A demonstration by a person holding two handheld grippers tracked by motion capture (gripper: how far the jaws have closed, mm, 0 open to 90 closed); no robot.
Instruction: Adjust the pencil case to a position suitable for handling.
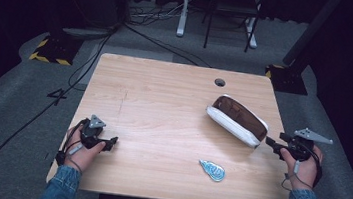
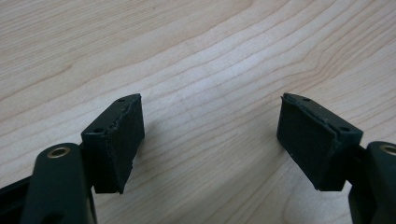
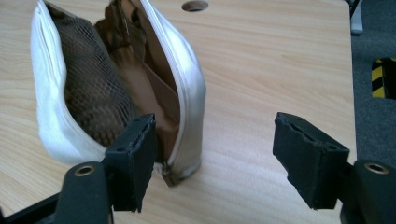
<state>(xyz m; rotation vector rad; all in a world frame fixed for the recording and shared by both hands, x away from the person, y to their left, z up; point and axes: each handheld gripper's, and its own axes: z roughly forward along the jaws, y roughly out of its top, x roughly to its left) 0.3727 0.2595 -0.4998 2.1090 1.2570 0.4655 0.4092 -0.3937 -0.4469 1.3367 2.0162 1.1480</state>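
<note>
High view: white pouch (image 1: 237,119) lies unzipped on the table (image 1: 164,103), brown lining showing. Blue tag (image 1: 212,170) sits near the pouch, toward the person. Right tongs (image 1: 274,145) just beside the pouch, jaws apart; left tongs (image 1: 107,143) well apart from it, jaws apart, empty. Nothing gripped yet. Pouch contents unclear behind mesh.

pouch (image 3: 116,84) top cropped, blue item (image 1: 212,170) — too small

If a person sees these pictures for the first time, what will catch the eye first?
Probably the white pouch lying unzipped on the right half of the wooden table, its brown lining and mesh pocket showing. Next, the small blue item near the front edge. The left gripper and right gripper sit open at either side.
</note>
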